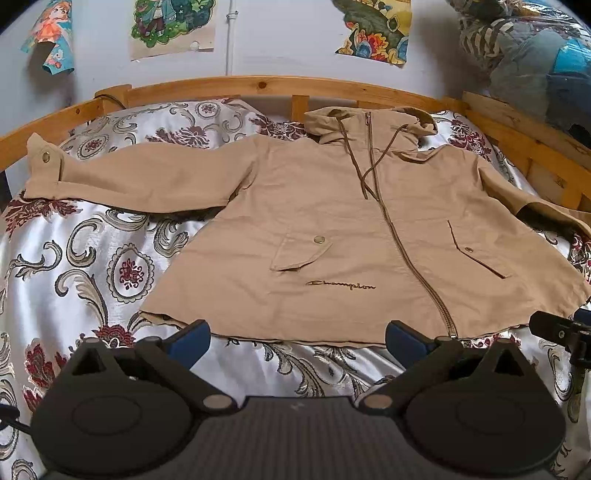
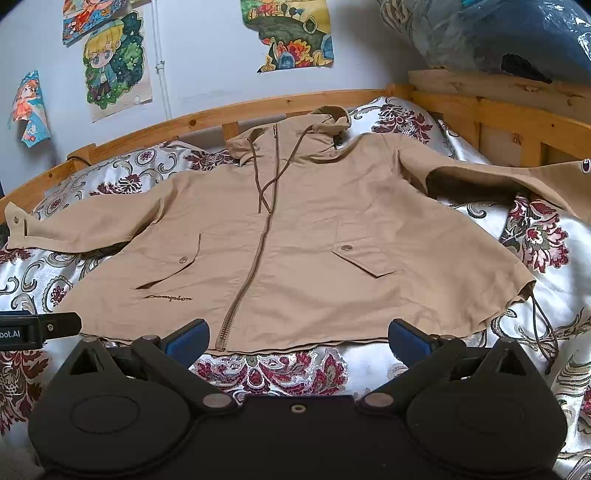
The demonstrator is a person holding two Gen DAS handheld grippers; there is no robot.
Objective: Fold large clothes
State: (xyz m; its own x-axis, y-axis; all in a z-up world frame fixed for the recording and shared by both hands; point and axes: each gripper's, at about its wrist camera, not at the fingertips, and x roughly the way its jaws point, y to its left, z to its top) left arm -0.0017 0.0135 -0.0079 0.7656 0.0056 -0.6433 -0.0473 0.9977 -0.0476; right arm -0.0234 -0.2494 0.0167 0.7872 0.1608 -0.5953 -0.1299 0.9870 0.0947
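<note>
Ahead of my left gripper [image 1: 297, 338], whose jaws are spread wide and hold nothing, the tan jacket [image 1: 332, 229] lies front-up and zipped on the floral bedspread [image 1: 74, 266], its hem just beyond my fingertips, with the wooden bed rail [image 1: 258, 85] and wall posters [image 1: 171, 26] far behind. Through the right view, my right gripper [image 2: 297, 338] is equally spread and empty near the hem, the right sleeve [image 2: 517, 177] draping over the wooden side rail [image 2: 517, 114], a bagged bundle [image 2: 498, 33] above it.

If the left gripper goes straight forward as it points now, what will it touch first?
Most likely the near hem of the tan jacket, close to the zipper's lower end. The left gripper is open with nothing between its fingers. Its height above the bedspread is unclear.
</note>
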